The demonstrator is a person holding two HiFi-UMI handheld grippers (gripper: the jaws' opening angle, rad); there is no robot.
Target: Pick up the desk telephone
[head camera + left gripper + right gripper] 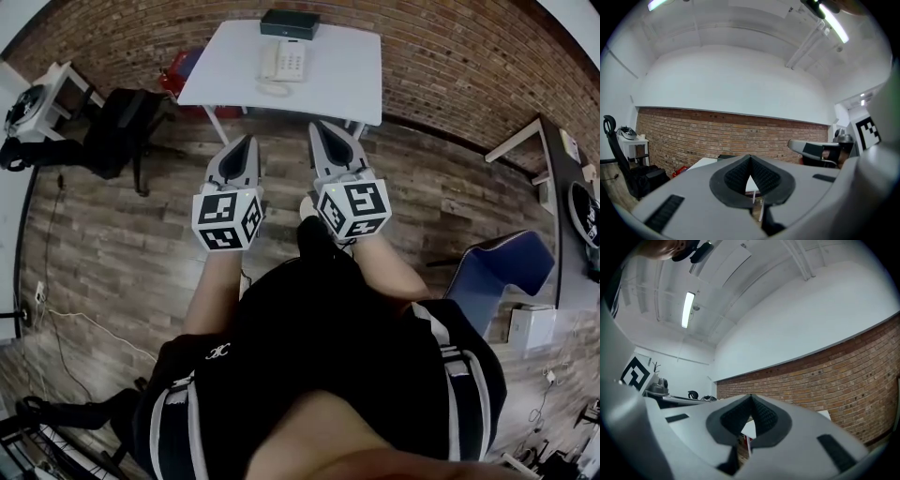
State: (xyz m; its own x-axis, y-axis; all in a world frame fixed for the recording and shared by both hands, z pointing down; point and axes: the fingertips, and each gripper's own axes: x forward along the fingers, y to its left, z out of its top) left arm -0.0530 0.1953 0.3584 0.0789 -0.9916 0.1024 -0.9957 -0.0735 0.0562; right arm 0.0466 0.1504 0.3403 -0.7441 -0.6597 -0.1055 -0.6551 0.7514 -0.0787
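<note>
A white desk telephone (pixel 283 62) sits on a white table (pixel 337 84) against the brick wall, at the top of the head view. Both grippers are held out side by side over the wooden floor, short of the table. My left gripper (pixel 246 141) is shut with nothing in it, and so is my right gripper (pixel 321 128). In the left gripper view the closed tips (pixel 750 158) point level at the brick wall, with the table's edge (pixel 705 162) just behind them. In the right gripper view the closed tips (pixel 751 397) also face the wall.
A dark box (pixel 290 23) lies behind the telephone on the table. A black office chair (pixel 117 131) stands at the left, a blue chair (pixel 497 272) and a dark desk (pixel 562 206) at the right. A red object (pixel 178 73) sits beside the table.
</note>
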